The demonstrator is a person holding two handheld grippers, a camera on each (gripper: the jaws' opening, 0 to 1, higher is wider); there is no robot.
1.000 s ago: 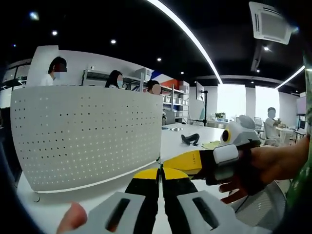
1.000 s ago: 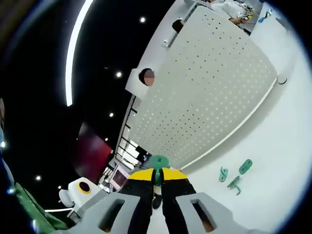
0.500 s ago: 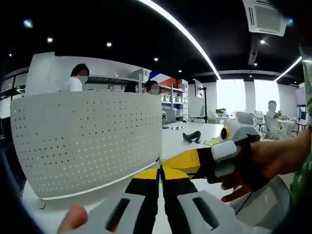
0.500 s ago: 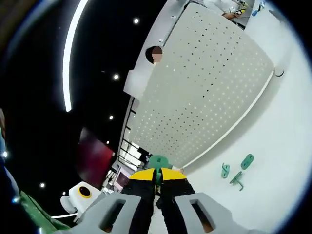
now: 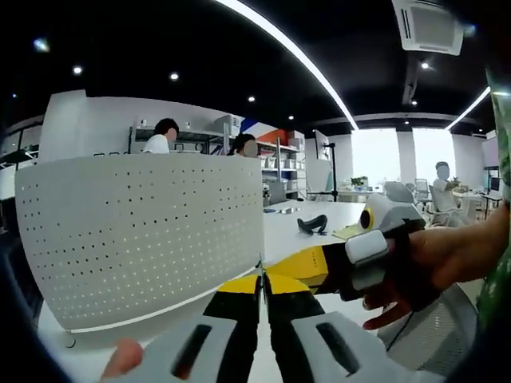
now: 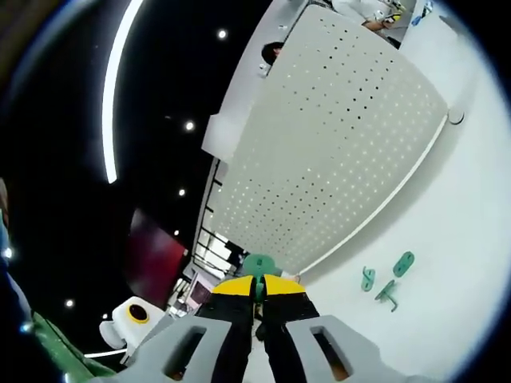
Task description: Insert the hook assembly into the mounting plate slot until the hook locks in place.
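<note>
In the left gripper view, the left hand-held gripper (image 5: 261,289) has its yellow-tipped jaws pressed together with nothing visible between them. Straight ahead and to its left stands the white perforated mounting plate (image 5: 144,231), upright on the white bench (image 5: 303,231), its long axis running across the view and its near end edge almost in line with the closed jaws. The right hand-held gripper (image 5: 307,267) comes in from the right, held in a person's hand (image 5: 435,267), its yellow tip lying just beside the plate's lower end corner. Judged from this, the right one is the nearer to the plate's face, and the left merely waits beside it.

In the right gripper view, rolled well over, the right hand-held gripper (image 6: 257,289) is clamped on a green hook assembly (image 6: 257,267), which pokes out above the jaw tips. The mounting plate (image 6: 335,144) fills the space ahead and upward of the hook, its perforated face turned toward the camera and its bottom edge running diagonally along the bench (image 6: 447,271). The hook looks close to the plate's lower end, but whether it touches I cannot tell. Three spare green hooks (image 6: 387,281) lie on the bench near the plate's bottom edge, apart from the gripper. The coming move, I judge, carries the hook forward into one of the holes.
</note>
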